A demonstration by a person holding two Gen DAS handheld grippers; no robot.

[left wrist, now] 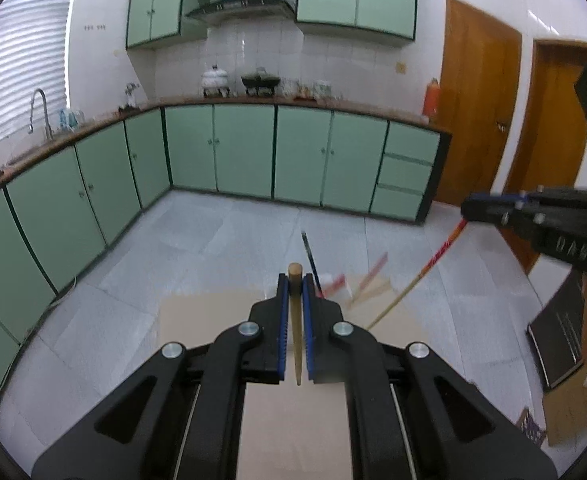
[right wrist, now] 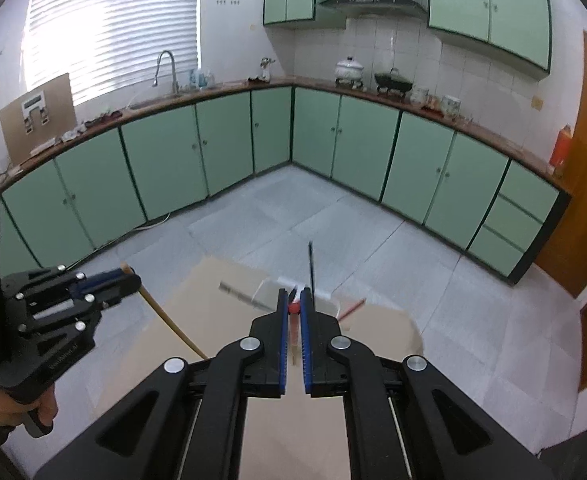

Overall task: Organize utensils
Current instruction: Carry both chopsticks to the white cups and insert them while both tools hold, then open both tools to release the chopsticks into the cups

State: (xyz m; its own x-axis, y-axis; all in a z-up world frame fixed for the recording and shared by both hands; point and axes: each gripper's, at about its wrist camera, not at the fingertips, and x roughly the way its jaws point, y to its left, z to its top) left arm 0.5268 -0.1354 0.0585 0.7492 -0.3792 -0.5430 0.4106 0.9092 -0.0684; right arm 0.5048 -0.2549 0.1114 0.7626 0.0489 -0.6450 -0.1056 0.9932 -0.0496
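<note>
Two tools clamp chopsticks | tan table (left wrist: 197,320) | grey tiled floor (left wrist: 197,248) | green cabinets (left wrist: 245,148)

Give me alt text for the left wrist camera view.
The left gripper is shut on a wooden chopstick above a tan table. At right, the right gripper holds a red-patterned chopstick, green kitchen cabinets behind.

Matte black plastic left gripper (left wrist: 295,288) with blue ribbed finger pads (left wrist: 281,328) and round silver screws. The matching black right gripper (right wrist: 294,300) looks alike. Bare skin of the left hand (right wrist: 33,408) shows beneath its black handle.
</note>
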